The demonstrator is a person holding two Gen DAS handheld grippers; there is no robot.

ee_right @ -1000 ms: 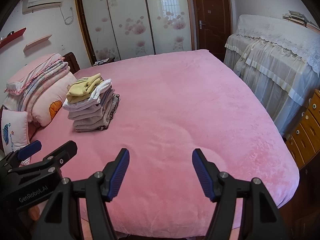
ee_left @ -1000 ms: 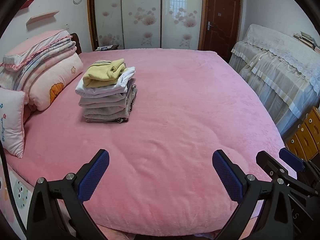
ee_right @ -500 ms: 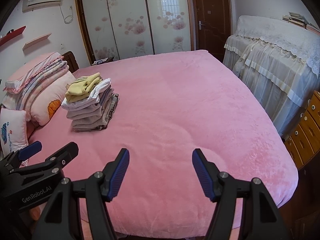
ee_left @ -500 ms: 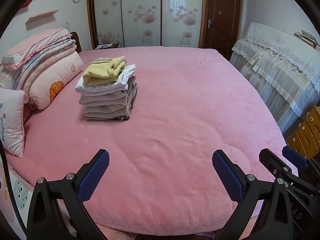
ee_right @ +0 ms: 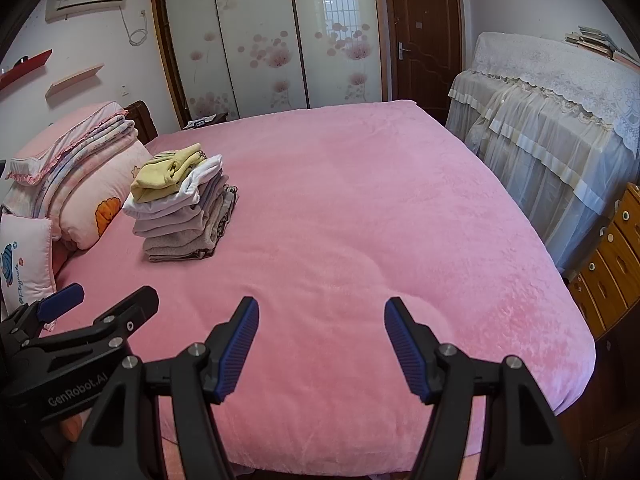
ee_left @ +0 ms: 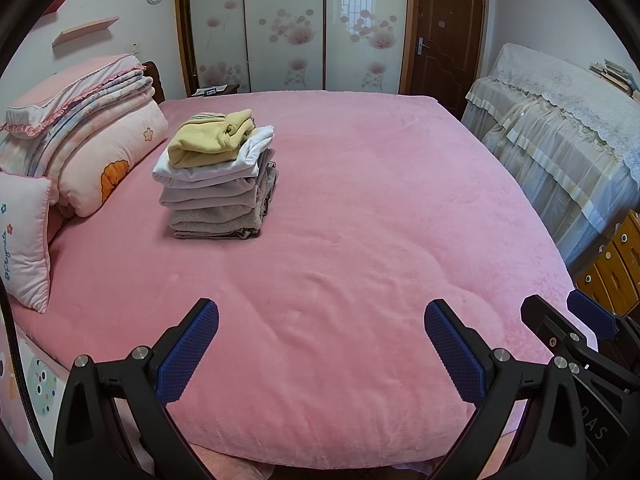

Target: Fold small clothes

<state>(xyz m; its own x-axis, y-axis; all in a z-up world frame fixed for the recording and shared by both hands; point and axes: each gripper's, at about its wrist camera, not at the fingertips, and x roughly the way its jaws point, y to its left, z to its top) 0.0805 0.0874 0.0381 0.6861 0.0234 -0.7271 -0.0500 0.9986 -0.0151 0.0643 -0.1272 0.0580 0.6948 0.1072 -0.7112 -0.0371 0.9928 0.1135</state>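
So basically nothing had changed over the last second: both views looked the same as a moment before, and the pile hadn't budged. The stack of folded clothes (ee_left: pixel 218 182) sat on the pink bed (ee_left: pixel 360 240), just beside the pillows and folded quilts (ee_left: pixel 80 136) at the head end, with a yellow piece (ee_left: pixel 212 138) on top and a white one under it. Left gripper (ee_left: pixel 321 354) hung over the foot edge of the bed, well away from the stack, fingers spread wide with nothing between them. Right gripper (ee_right: pixel 321 350) was next to it, also over the foot edge, fingers wide too and empty. I couldn't see any loose unfolded clothes anywhere on the bed, so my read was that the folding was pretty much finished, or the person was pausing before fetching another item.
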